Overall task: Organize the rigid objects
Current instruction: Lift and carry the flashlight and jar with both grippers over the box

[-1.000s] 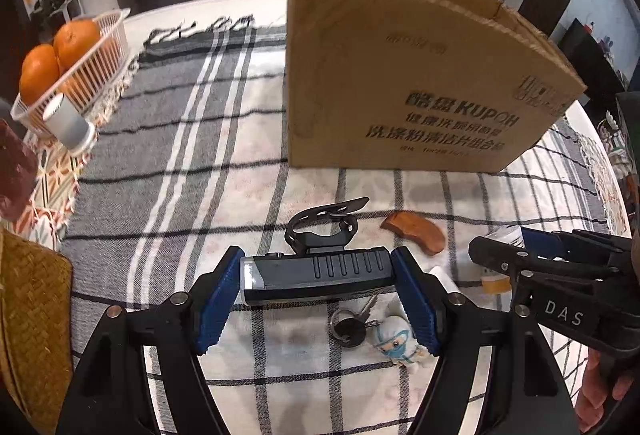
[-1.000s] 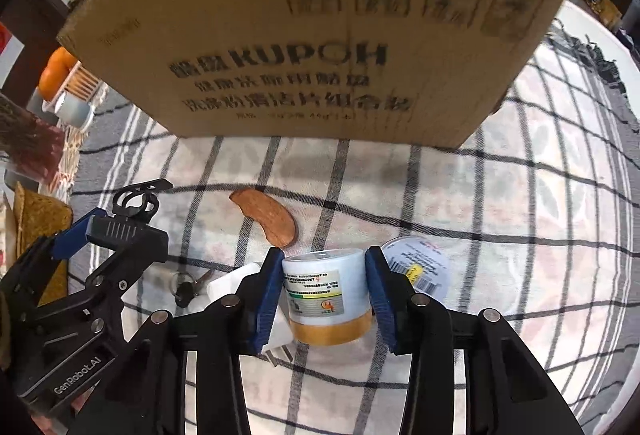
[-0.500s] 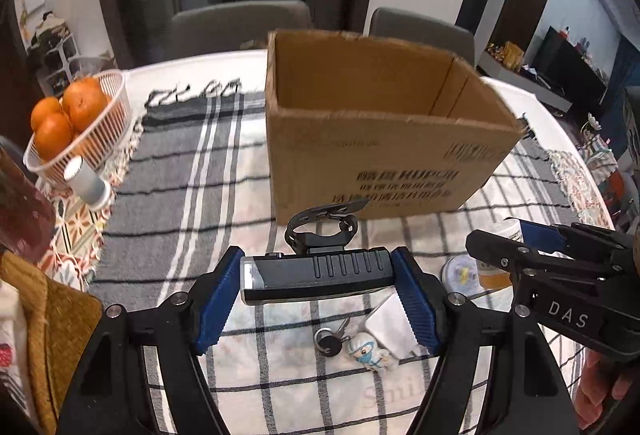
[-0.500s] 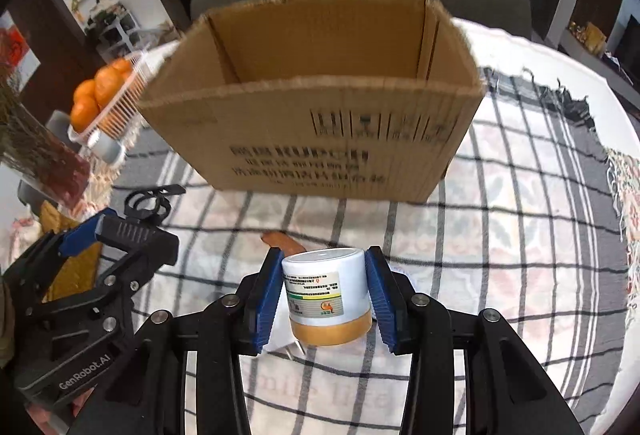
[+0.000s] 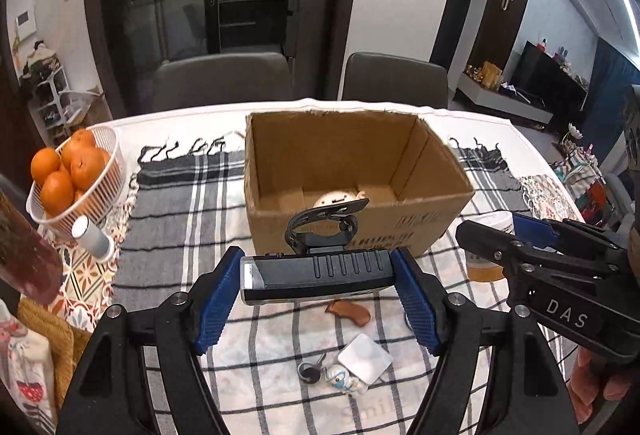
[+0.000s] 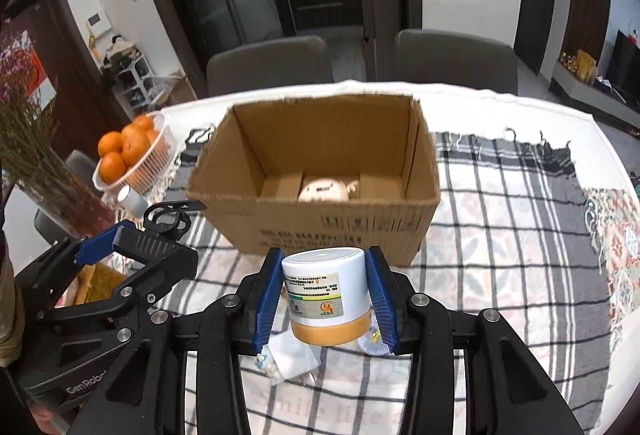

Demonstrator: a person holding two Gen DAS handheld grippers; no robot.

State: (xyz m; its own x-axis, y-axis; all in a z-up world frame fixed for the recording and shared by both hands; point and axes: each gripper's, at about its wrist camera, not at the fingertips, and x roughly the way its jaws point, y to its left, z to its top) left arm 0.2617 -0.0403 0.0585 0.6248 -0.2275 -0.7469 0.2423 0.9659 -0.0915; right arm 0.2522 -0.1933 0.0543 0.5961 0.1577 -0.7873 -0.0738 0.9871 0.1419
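Note:
My left gripper (image 5: 318,283) is shut on a black bike light (image 5: 316,273) with a ring mount, held above the table before the open cardboard box (image 5: 436,179). My right gripper (image 6: 326,295) is shut on a white jar (image 6: 326,297) with an orange base, also raised in front of the box (image 6: 424,211). A pale round object (image 6: 323,191) lies inside the box. On the checked cloth below lie a brown wooden piece (image 5: 348,313), a white card (image 5: 365,357) and a keychain with a figure (image 5: 334,381).
A white basket of oranges (image 5: 68,175) and a small white cylinder (image 5: 92,239) stand at the left. Two grey chairs (image 5: 224,81) stand behind the table. A vase with dried flowers (image 6: 44,163) is at the far left.
Both grippers have risen with their objects and pulled back. The box interior and the object inside it have come into view.

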